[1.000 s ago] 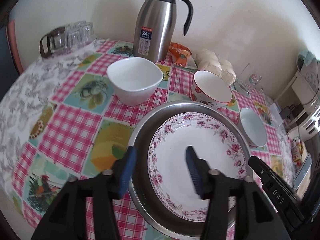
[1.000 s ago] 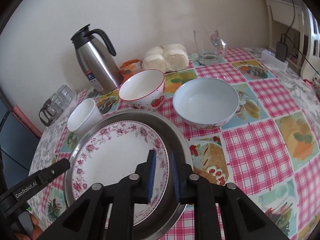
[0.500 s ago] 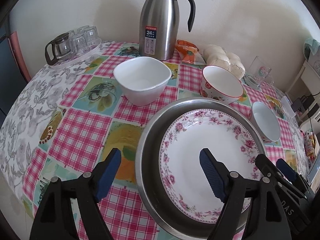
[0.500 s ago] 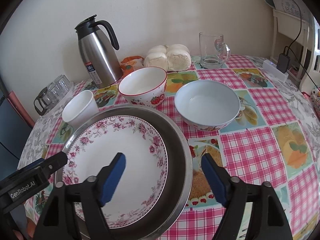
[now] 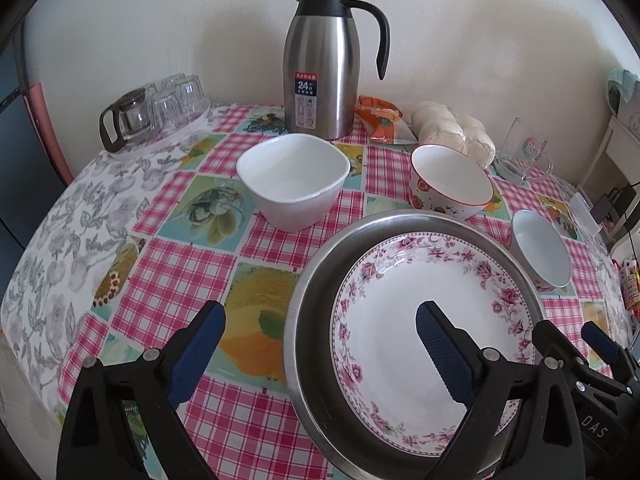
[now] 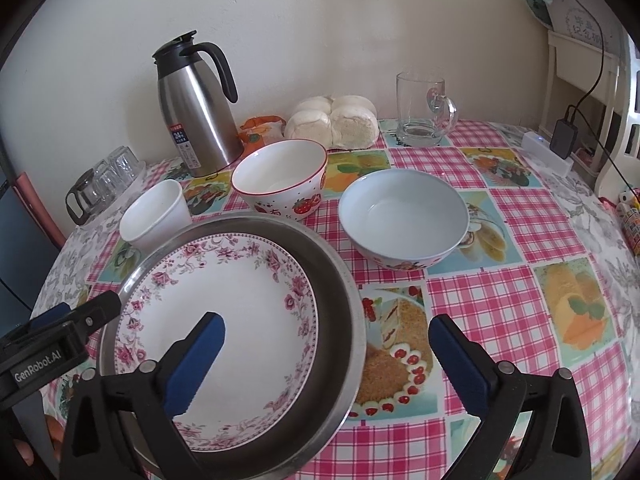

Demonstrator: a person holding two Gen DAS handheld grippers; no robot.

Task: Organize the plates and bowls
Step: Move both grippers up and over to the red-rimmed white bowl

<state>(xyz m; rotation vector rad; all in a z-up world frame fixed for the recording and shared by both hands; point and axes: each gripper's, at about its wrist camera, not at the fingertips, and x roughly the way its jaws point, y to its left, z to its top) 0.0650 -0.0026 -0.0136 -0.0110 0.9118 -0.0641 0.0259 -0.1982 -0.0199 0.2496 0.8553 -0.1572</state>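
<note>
A floral-rimmed white plate (image 5: pixel 432 300) (image 6: pixel 224 292) lies inside a wide steel basin (image 5: pixel 316 280) (image 6: pixel 340 292) on the checked tablecloth. Behind it stand a plain white bowl (image 5: pixel 294 180) (image 6: pixel 154 214), a strawberry-patterned bowl (image 5: pixel 450 186) (image 6: pixel 280 178) and a pale blue bowl (image 5: pixel 540 254) (image 6: pixel 402 220). My left gripper (image 5: pixel 320 344) is open and empty above the basin's left rim. My right gripper (image 6: pixel 326 354) is open and empty above the basin's right rim.
A steel thermos jug (image 5: pixel 322 64) (image 6: pixel 196 104), an orange snack packet (image 5: pixel 380 116), bagged buns (image 6: pixel 332 120) and a glass mug (image 6: pixel 424 108) stand along the wall. A tray of glasses (image 5: pixel 160 108) sits far left. A charger and cable (image 6: pixel 562 140) are at right.
Both grippers have opened wide and let go of the basin's rims, then drawn back and up a little. The basin and plate rest on the table.
</note>
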